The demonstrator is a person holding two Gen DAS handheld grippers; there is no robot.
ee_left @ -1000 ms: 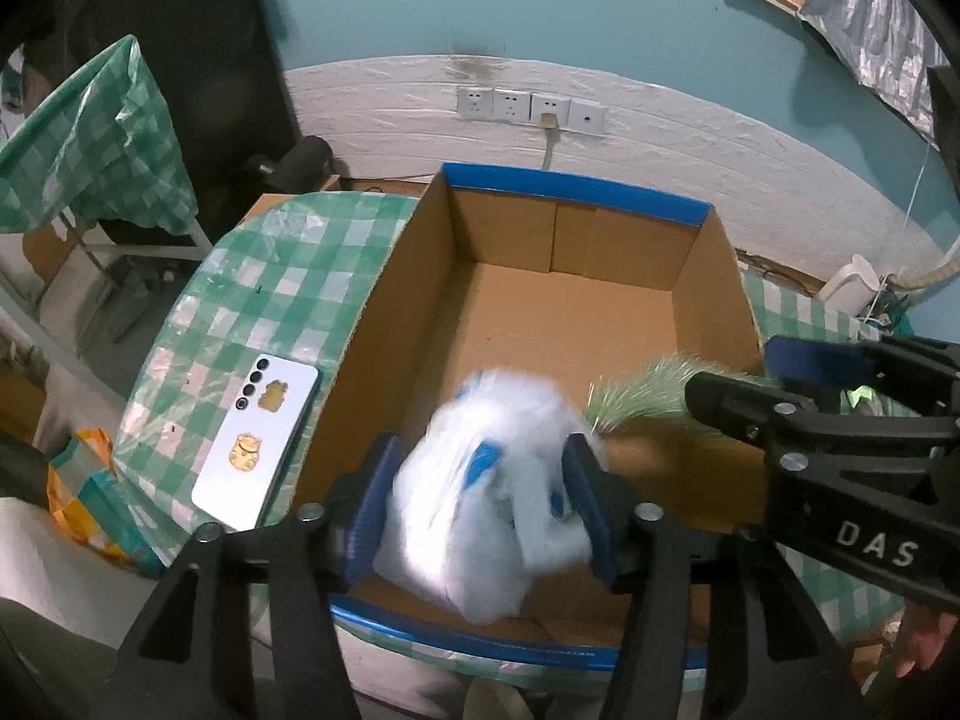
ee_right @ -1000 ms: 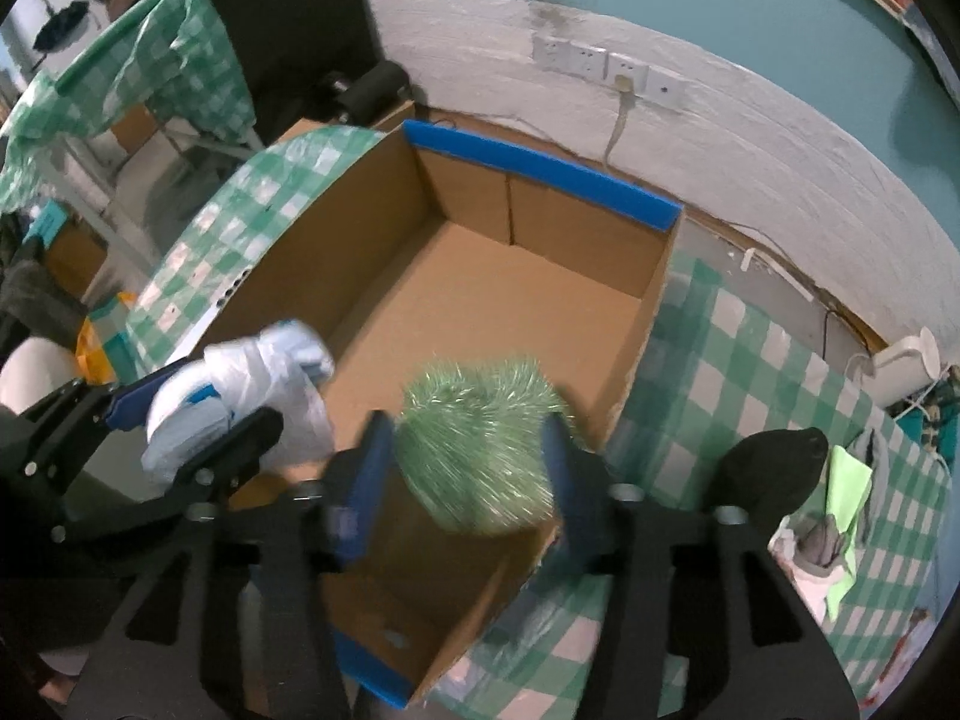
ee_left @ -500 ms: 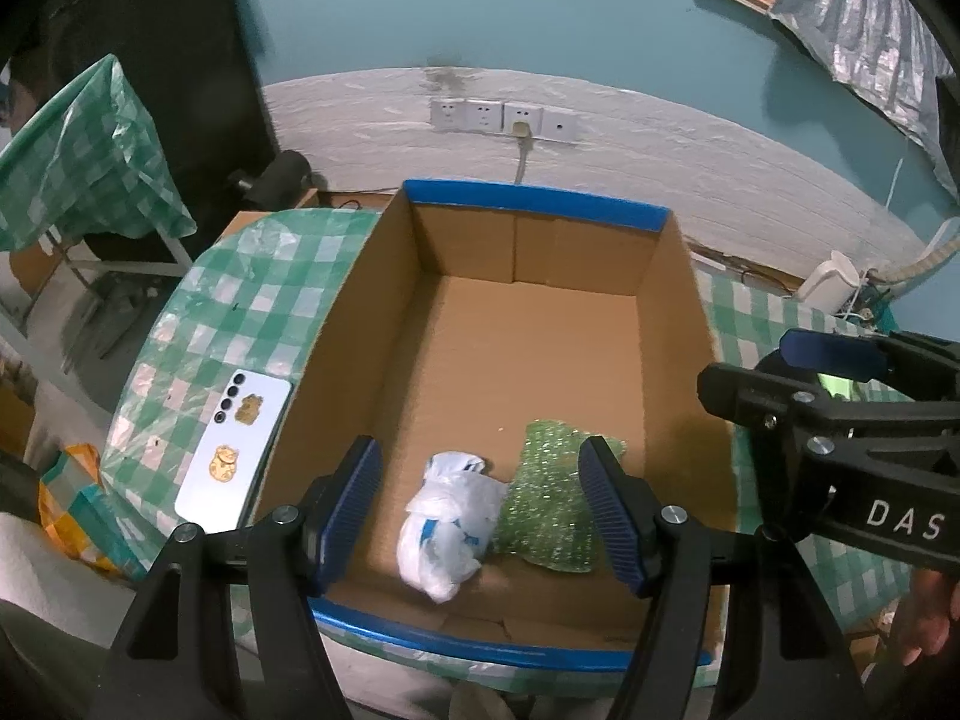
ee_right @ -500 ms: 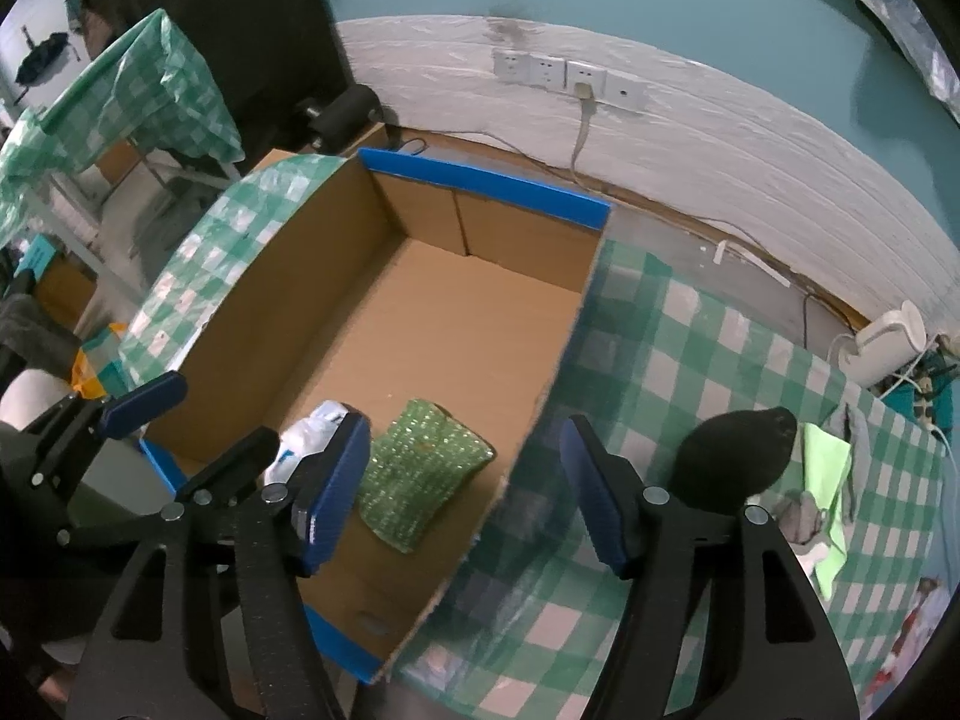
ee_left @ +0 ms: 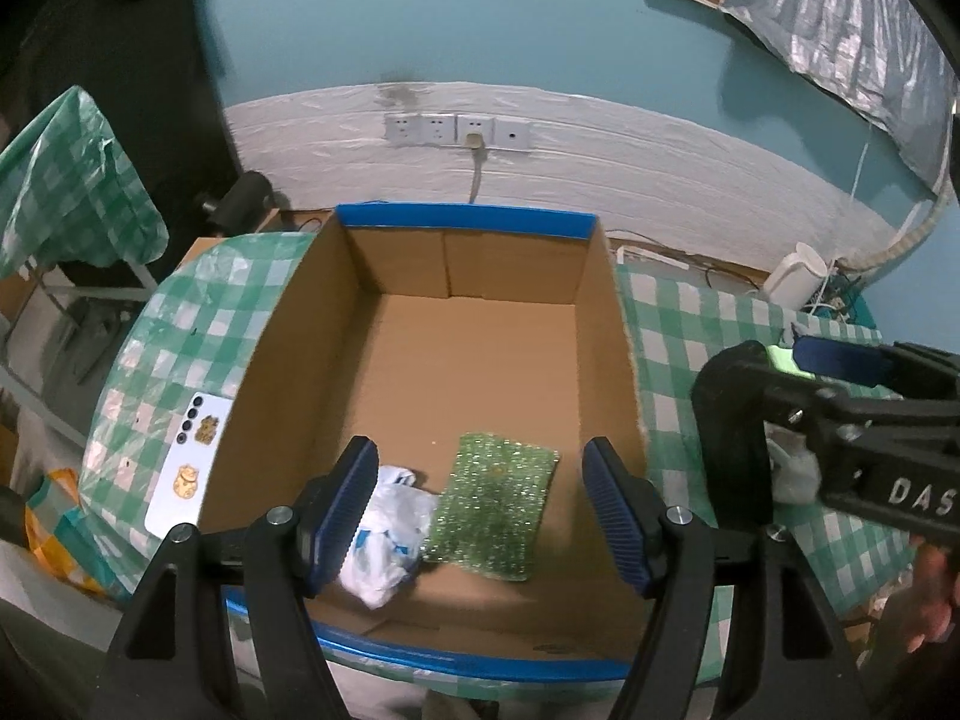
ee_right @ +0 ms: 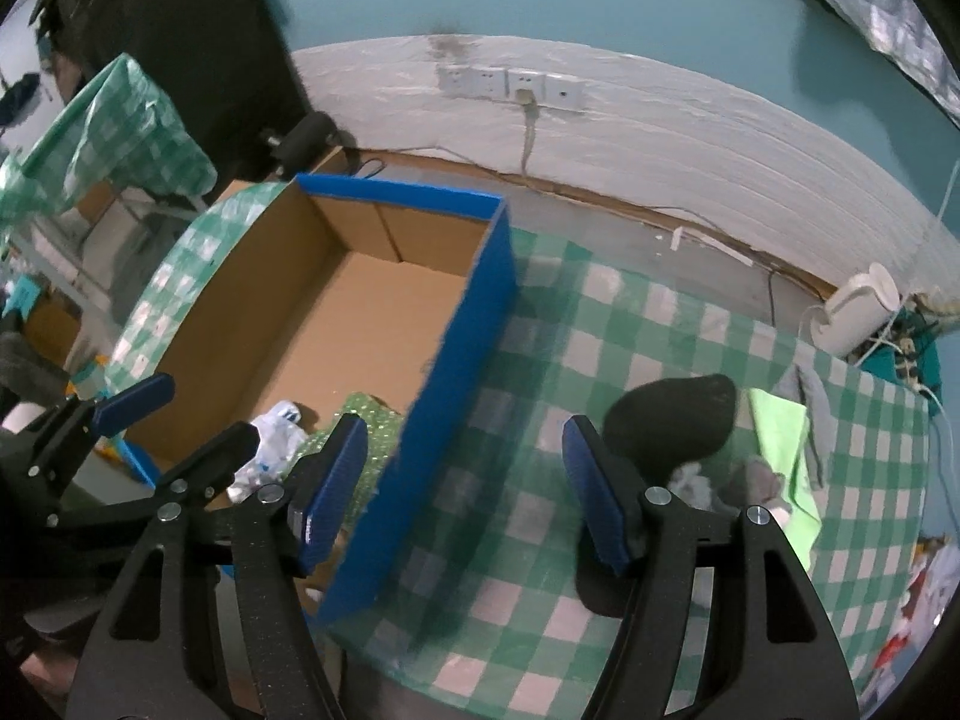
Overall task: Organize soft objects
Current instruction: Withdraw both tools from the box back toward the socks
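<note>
White bag (ee_left: 384,531) lies in box (ee_left: 474,228) — below left gripper's (ee_left: 483,510) spread fingers.

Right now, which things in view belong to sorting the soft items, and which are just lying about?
Part of the job:
cardboard box
white plastic bag, in the box
green sparkly pad, in the box
black soft item, on the table
light green cloth

Just lying about:
phone
white kettle
wall sockets
</note>
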